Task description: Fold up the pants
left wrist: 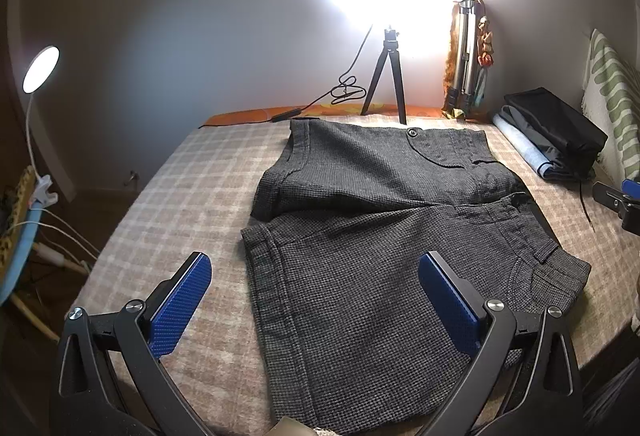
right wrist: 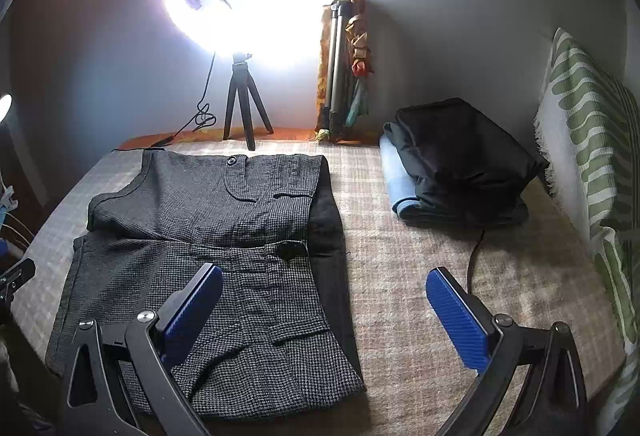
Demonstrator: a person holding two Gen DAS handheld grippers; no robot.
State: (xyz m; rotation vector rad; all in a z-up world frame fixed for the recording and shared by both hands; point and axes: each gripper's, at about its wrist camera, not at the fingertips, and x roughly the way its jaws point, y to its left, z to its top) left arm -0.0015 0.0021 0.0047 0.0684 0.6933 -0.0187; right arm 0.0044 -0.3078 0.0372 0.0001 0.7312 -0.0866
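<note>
Containers: none shows in either view; nothing lies inside anything.
Task item: the dark grey houndstooth woven shorts [left wrist: 380, 236] lie flat on the beige checked blanket [left wrist: 192, 172], waistband toward the right side, two leg hems toward the left, the far leg overlapping the near one along the middle.
Left gripper [left wrist: 314, 300]: black frame with blue ribbed pads, jaws spread wide, holding nothing, poised over the near leg's hem.
Right gripper [right wrist: 324, 308]: same build, jaws spread wide and holding nothing; its left pad sits over the waistband area, its right pad over bare blanket.
Right-hand neighbours: a stack of folded black and pale blue clothes [right wrist: 456, 172] lies apart from the shorts, with a green-and-white patterned cushion [right wrist: 584, 164] beyond it.
Far edge: a glaring ring light on a small black tripod [right wrist: 242, 104] stands just behind the shorts, its cable [right wrist: 200, 116] trailing left; a folded silver tripod [right wrist: 336, 68] leans at the wall.
Left edge: the blanket drops off; a small round white lamp [left wrist: 40, 68] stands there.
Open room: bare blanket between shorts and folded stack.
</note>
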